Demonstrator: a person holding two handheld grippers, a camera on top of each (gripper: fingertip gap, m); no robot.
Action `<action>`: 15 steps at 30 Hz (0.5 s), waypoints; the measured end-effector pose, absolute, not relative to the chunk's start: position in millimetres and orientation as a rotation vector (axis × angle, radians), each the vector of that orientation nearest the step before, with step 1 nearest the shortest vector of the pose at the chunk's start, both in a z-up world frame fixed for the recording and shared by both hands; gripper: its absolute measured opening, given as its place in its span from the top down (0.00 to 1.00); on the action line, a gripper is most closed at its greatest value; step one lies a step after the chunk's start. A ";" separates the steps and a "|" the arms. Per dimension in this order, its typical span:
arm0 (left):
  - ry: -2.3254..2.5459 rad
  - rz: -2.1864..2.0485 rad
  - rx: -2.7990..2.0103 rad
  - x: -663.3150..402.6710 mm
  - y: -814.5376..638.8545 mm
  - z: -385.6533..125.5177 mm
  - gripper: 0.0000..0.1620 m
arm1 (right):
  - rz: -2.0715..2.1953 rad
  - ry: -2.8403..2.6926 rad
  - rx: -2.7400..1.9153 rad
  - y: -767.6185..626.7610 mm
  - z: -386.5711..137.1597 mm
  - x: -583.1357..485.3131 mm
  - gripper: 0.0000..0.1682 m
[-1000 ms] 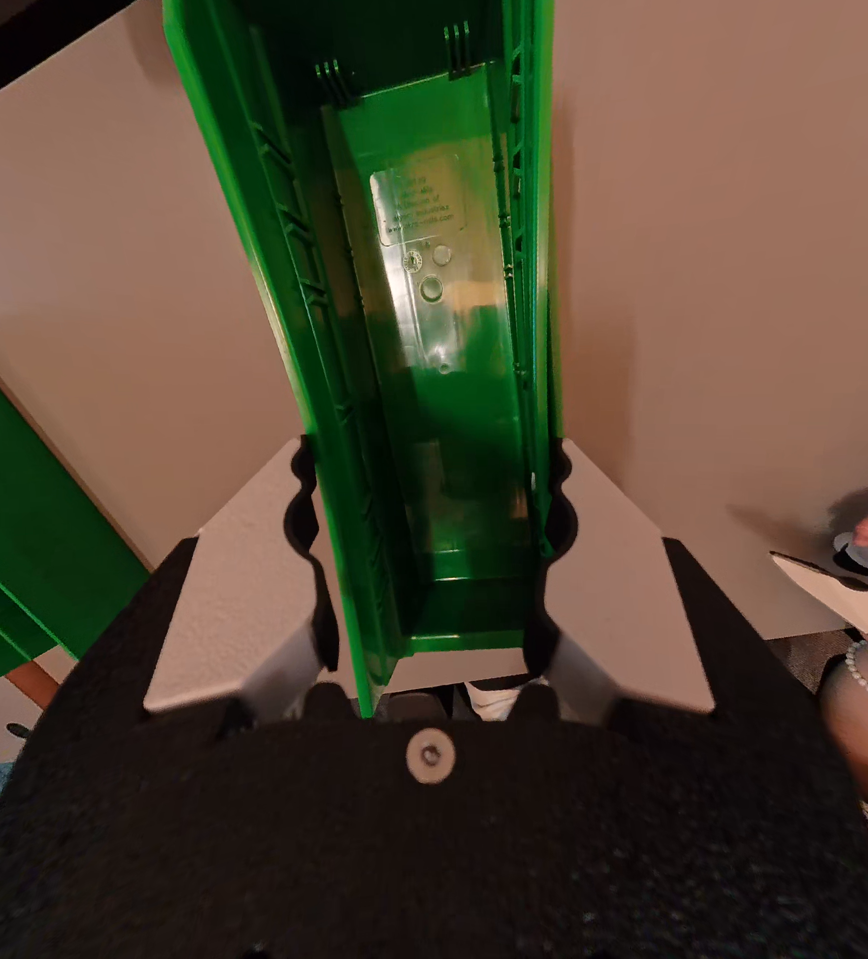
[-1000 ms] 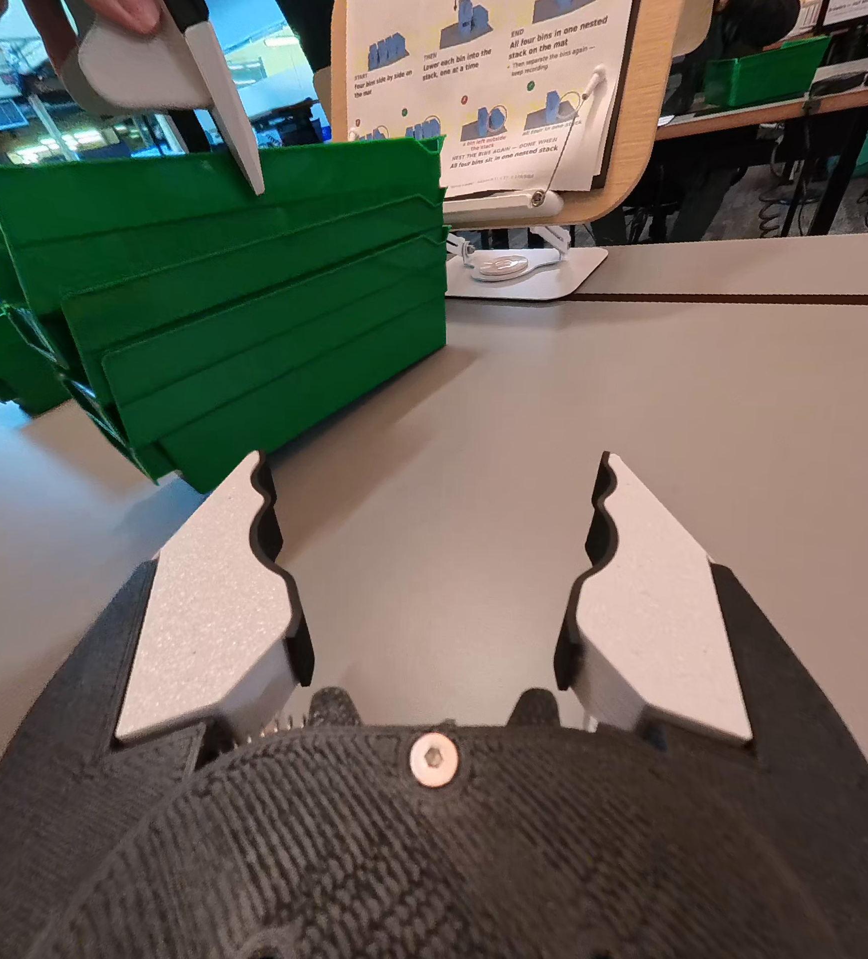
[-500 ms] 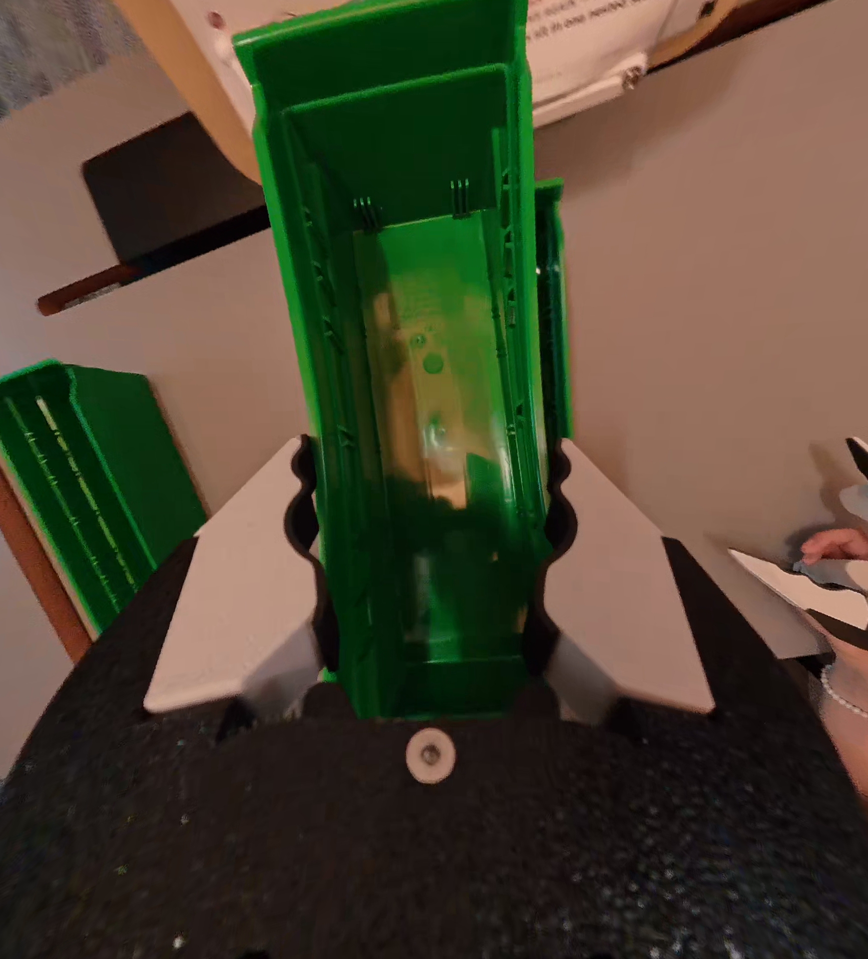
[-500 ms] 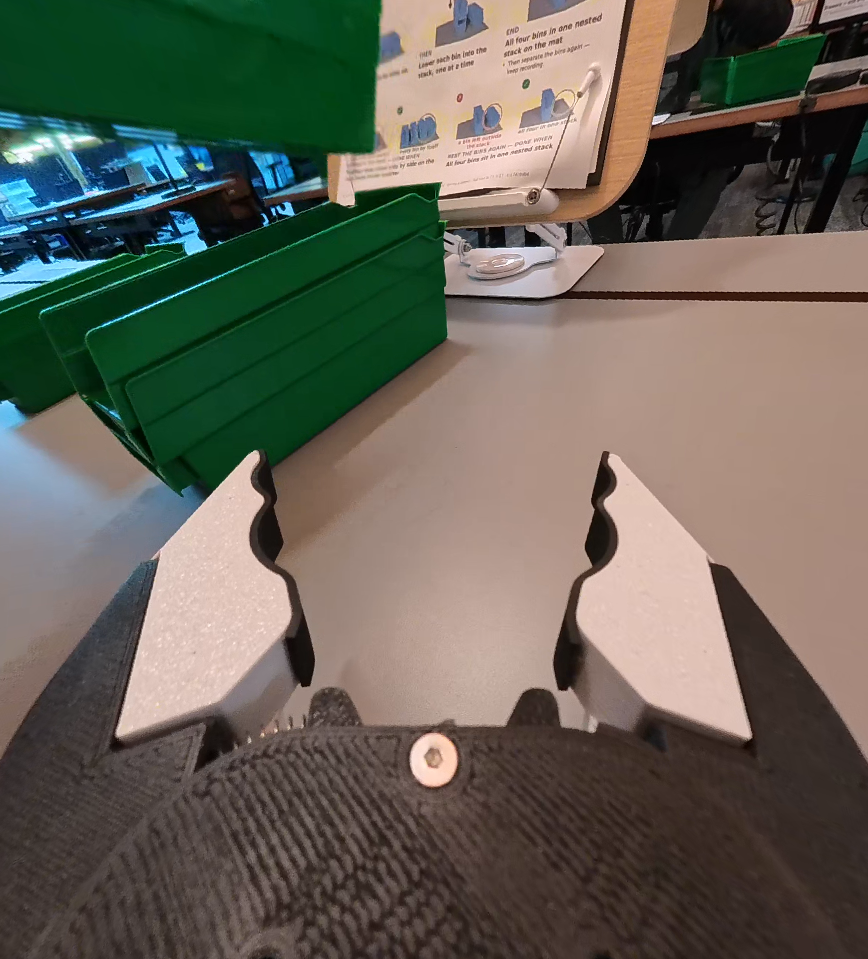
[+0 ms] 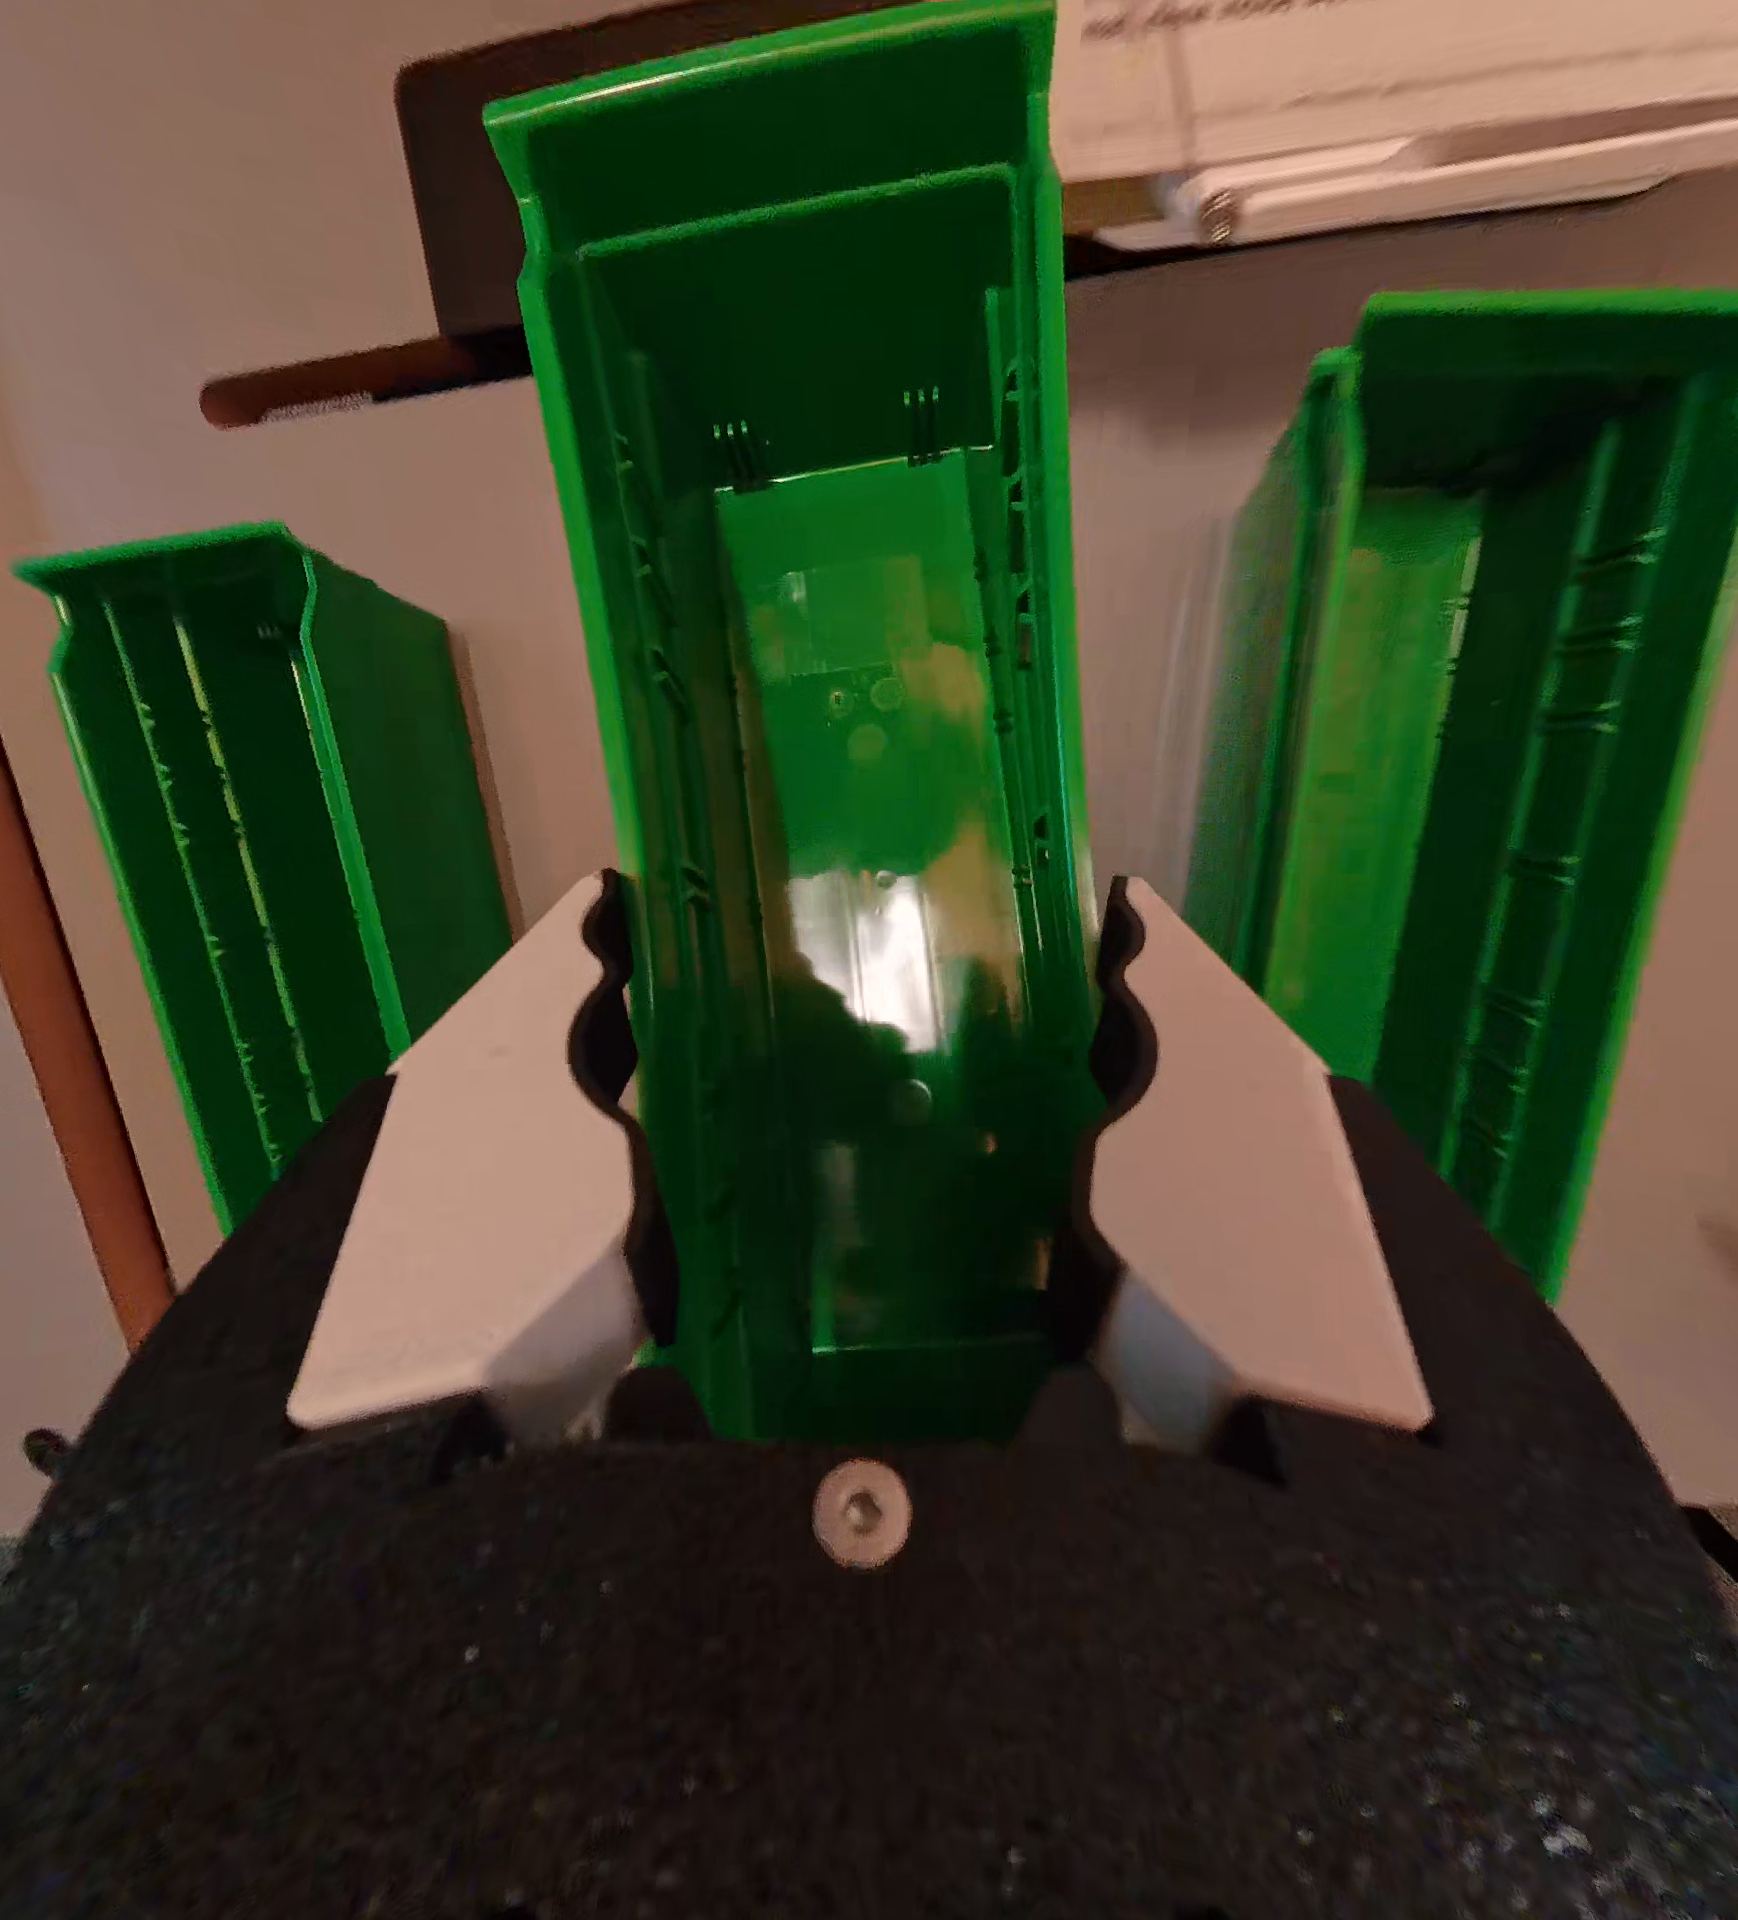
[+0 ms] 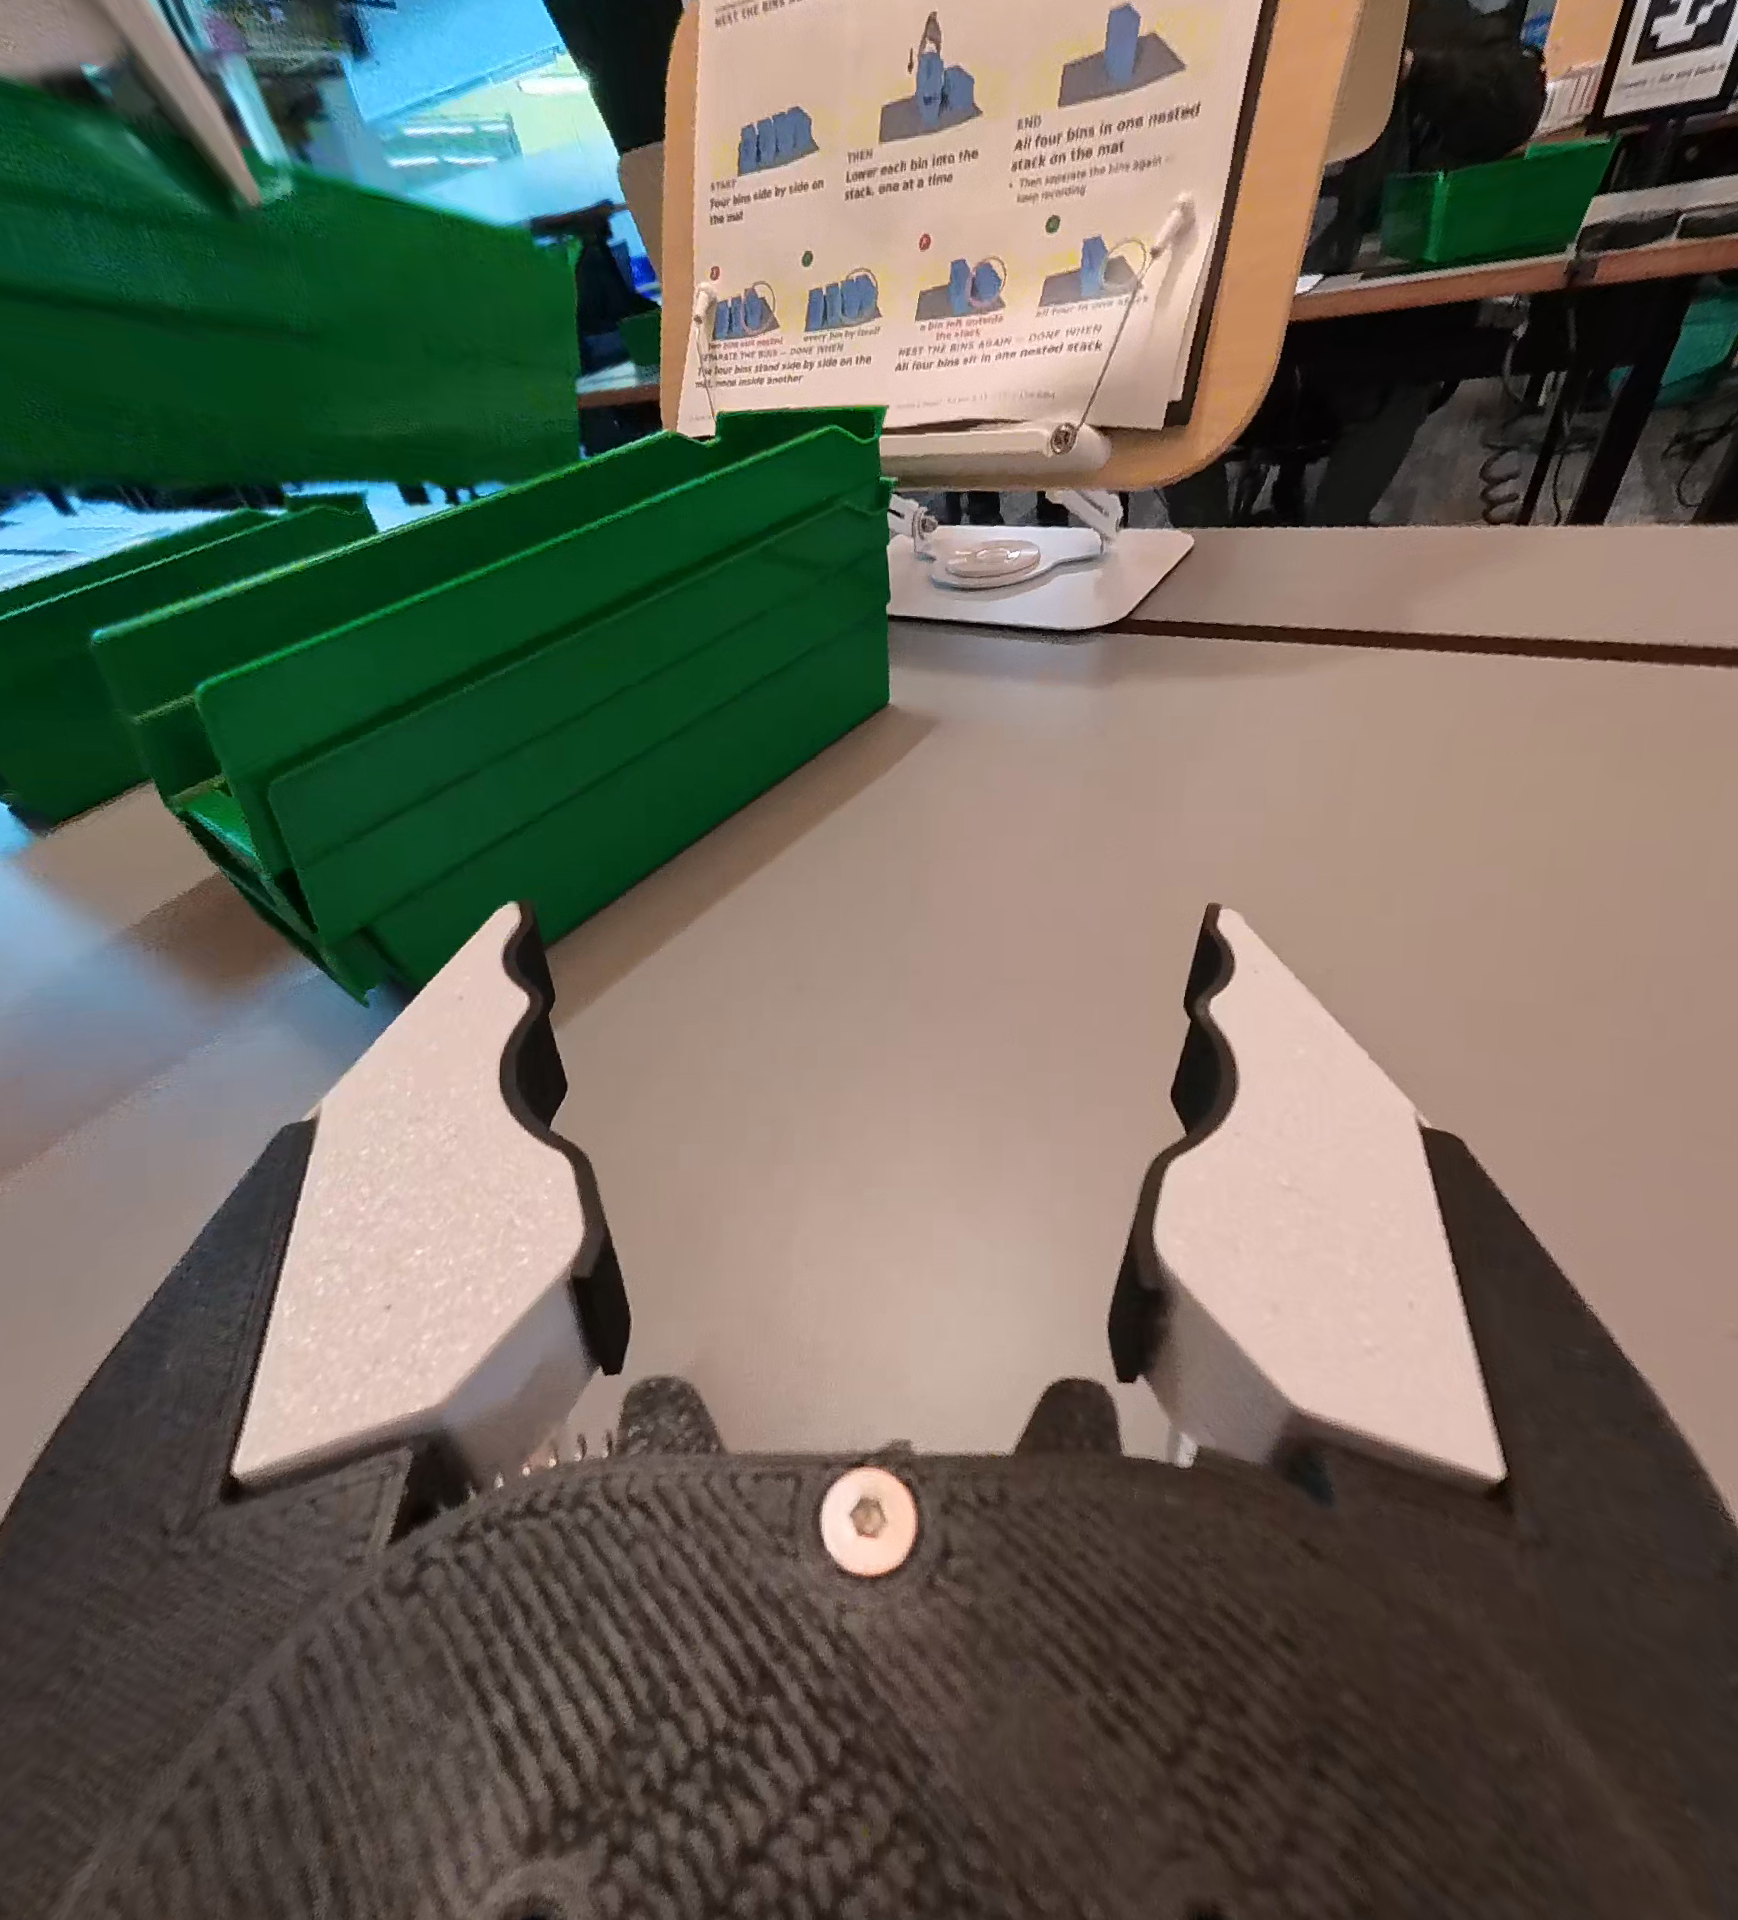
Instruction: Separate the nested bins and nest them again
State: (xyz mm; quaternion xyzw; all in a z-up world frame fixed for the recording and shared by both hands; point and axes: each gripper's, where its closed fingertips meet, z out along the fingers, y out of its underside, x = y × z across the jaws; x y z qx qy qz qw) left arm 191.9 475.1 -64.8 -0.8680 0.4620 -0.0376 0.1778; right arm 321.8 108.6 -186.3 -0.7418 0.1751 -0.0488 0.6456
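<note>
My left gripper (image 5: 865, 904) is shut on the near end of a long green bin (image 5: 844, 623) and holds it in the air, open side toward the camera. In the right wrist view this held bin (image 6: 221, 332) hangs at the top left, above the table. A stack of nested green bins (image 6: 553, 707) stands on the grey table (image 6: 1260, 883); it also shows right of the held bin in the left wrist view (image 5: 1530, 727). A single green bin (image 5: 252, 852) stands to the left. My right gripper (image 6: 865, 935) is open and empty, low over the table, right of the stack.
An instruction sheet on a wooden stand (image 6: 948, 208) stands behind the stack, on a white base plate (image 6: 1031, 571). A dark seam (image 6: 1467, 644) crosses the table at the back. Other tables with green bins (image 6: 1488, 197) are in the background.
My left gripper has lifted the top bin off the stack and carried it up and to the left, between the stack and the single bin. The right gripper has not moved.
</note>
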 end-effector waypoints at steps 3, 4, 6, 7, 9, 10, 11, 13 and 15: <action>1.261 -0.112 -2.475 175.0 488.5 -99.4 0.45 | -0.130 0.395 -1.690 107.3 -183.1 321.9 0.28; 1.243 -0.114 -2.476 170.2 492.5 -110.4 0.45 | -0.135 0.396 -1.691 106.9 -182.4 322.1 0.28; 1.228 -0.117 -2.476 161.3 498.4 -131.3 0.45 | -0.146 0.392 -1.693 106.6 -180.8 321.9 0.28; 1.220 -0.119 -2.477 157.4 500.5 -140.5 0.45 | -0.154 0.389 -1.695 106.6 -180.3 321.6 0.28; 1.201 -0.132 -2.463 152.6 505.2 -154.0 0.45 | -0.172 0.382 -1.699 106.7 -179.5 321.2 0.28; 1.191 -0.142 -2.457 151.1 507.1 -159.5 0.45 | -0.178 0.379 -1.702 107.0 -179.4 320.6 0.28; 1.188 -0.153 -2.451 150.1 508.4 -164.6 0.45 | -0.182 0.375 -1.706 107.4 -179.6 319.9 0.28; 1.179 -0.183 -2.418 150.8 511.8 -170.8 0.45 | -0.189 0.369 -1.713 109.0 -180.6 318.3 0.28; 1.183 -0.194 -2.407 149.7 511.5 -177.8 0.45 | -0.196 0.359 -1.725 111.0 -182.4 316.1 0.28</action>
